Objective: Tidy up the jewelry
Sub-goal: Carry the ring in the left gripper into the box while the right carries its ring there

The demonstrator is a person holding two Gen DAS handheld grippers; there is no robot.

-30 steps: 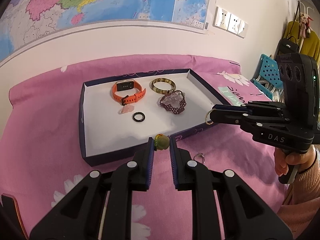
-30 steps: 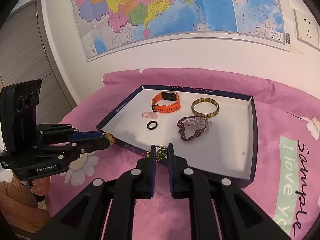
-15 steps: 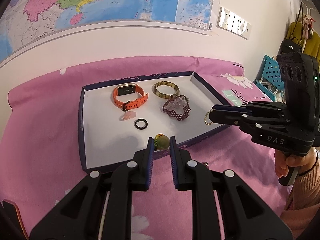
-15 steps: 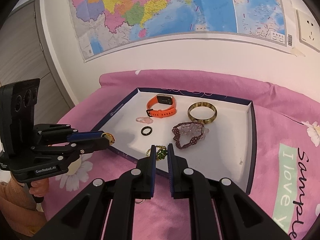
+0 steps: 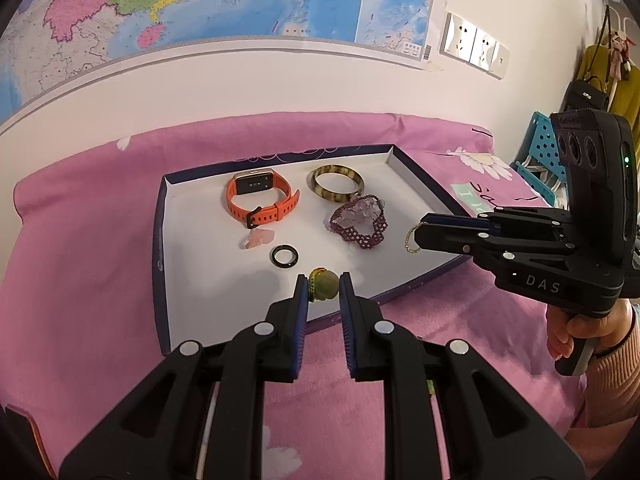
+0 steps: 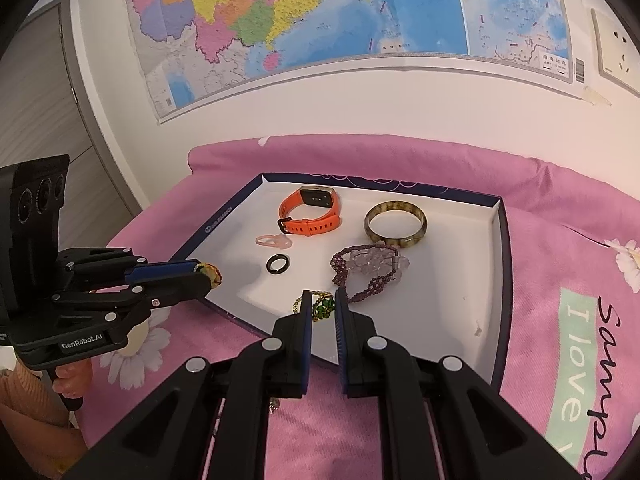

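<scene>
My left gripper (image 5: 323,280) is shut on a pale green bead charm (image 5: 323,286) with a coloured cord, held just over the near part of the white tray (image 5: 200,280). My right gripper (image 6: 321,300) is shut on a gold ring with green beads (image 6: 323,307) above the tray's near rim (image 6: 256,324). In the tray lie an orange watch (image 5: 260,200), an amber bangle (image 5: 337,184), a purple beaded bracelet (image 5: 360,222), a small pink piece (image 5: 258,239) and a black ring (image 5: 284,256). Each view shows the other gripper from the side: the right gripper (image 5: 418,236) and the left gripper (image 6: 208,274).
The tray sits on a pink flowered bedspread (image 5: 80,240) against a white wall with a map (image 6: 304,20). A hand (image 5: 580,328) holds the right gripper's grip. A blue perforated chair (image 5: 540,152) and hanging bags stand at the far right. A small ring (image 6: 274,402) lies on the cloth under my right gripper.
Both grippers have edged forward, from the tray's near rim to above its inside, each still carrying its piece. The jewellery in the tray has not moved.
</scene>
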